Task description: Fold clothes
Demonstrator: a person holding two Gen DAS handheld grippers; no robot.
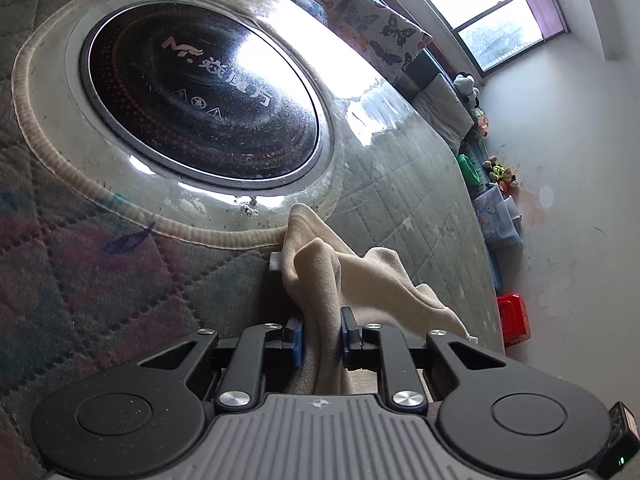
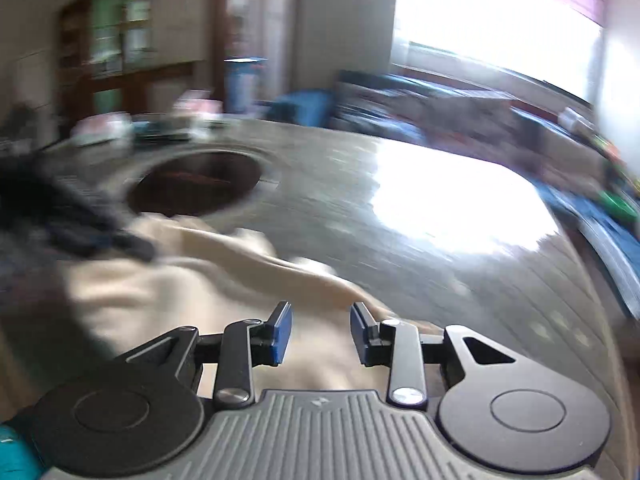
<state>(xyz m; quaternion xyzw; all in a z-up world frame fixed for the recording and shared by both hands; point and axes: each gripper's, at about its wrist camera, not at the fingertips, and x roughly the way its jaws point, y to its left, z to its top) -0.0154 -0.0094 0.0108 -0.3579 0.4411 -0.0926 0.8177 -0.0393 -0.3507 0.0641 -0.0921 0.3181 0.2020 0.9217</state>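
A cream cloth (image 1: 320, 276) lies bunched on the quilted table cover, near the rim of a round black cooktop. My left gripper (image 1: 322, 334) is shut on a fold of this cloth, which rises between its blue pads and drapes to the right. In the blurred right wrist view the same cream cloth (image 2: 168, 292) spreads across the lower left. My right gripper (image 2: 320, 334) hovers over it, open, with nothing pinched between the pads. A dark blurred shape (image 2: 68, 224) at the left of that view reaches onto the cloth; I cannot tell what it is.
A round black glass cooktop (image 1: 200, 96) is set into the table (image 1: 420, 200), ringed by a pale corded edge. Butterfly-print cushions (image 1: 380, 28) and toys line a bench by the window. A red stool (image 1: 514, 318) stands beyond the table edge. Small items (image 2: 140, 124) sit at the table's far side.
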